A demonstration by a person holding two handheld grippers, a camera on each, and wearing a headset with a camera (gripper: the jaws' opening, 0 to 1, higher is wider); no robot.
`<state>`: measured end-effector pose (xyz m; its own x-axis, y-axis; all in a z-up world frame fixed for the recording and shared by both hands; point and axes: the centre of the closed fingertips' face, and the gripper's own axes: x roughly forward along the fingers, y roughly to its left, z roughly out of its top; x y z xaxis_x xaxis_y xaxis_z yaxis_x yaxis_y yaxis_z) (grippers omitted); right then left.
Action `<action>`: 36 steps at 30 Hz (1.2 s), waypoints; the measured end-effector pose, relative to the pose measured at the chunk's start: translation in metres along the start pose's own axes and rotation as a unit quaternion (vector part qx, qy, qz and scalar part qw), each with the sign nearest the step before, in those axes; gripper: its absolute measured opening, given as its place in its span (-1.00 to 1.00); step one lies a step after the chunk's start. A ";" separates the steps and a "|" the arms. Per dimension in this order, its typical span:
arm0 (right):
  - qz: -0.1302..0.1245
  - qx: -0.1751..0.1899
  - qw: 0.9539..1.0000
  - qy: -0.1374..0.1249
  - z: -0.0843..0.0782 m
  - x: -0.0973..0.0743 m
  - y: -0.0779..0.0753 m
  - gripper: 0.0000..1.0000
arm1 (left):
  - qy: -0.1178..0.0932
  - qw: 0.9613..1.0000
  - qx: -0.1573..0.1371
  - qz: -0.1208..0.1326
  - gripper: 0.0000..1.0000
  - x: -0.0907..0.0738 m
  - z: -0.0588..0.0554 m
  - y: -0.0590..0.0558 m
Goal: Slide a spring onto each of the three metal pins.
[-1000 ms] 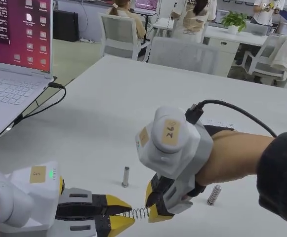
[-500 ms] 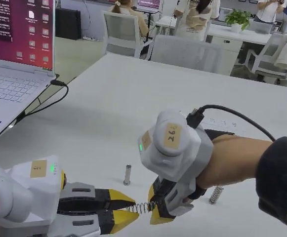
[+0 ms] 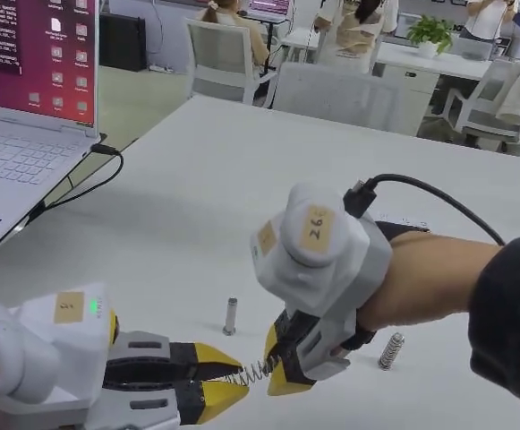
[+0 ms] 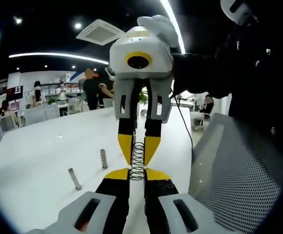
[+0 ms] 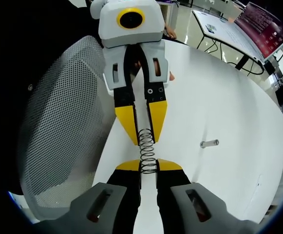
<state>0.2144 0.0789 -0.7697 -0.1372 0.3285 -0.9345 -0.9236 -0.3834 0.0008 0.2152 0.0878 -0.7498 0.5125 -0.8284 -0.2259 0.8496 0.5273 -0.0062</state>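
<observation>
L gripper (image 3: 235, 382) & R gripper (image 3: 274, 363) each clamp one end of same spring (image 3: 253, 371), held over tabletop (image 3: 197, 179) near its front edge; pin (image 3: 230, 316) stands upright just behind, spare spring (image 3: 390, 350) well to the right

White worktop (image 3: 197, 179): laptop (image 3: 9, 170) at its left edge, one metal pin (image 3: 230, 316) standing upright, spring (image 3: 390, 350) standing well apart to the pin's right.

Left claw (image 3: 231, 381) low, pointing right, jaws pinched on one end of the spring (image 3: 252, 373). Right claw (image 3: 274, 367) faces it tip to tip, angled down-left, pinching the other end. Right hand (image 3: 412, 285) wrapped around its body.
</observation>
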 end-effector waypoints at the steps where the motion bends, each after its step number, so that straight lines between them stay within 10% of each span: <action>1: 0.000 -0.001 1.000 0.000 0.001 -0.001 0.000 -0.83 | 0.001 1.000 0.001 -0.001 -0.95 0.001 0.000 -0.001; 36: 0.001 -0.017 1.000 -0.012 0.033 -0.010 0.008 -0.83 | 0.006 1.000 0.006 -0.009 -0.95 0.005 -0.003 -0.006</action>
<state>0.1970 0.1012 -0.7490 -0.1484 0.3472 -0.9260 -0.9109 -0.4126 -0.0087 0.2123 0.0812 -0.7534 0.4955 -0.8356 -0.2372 0.8603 0.5097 0.0013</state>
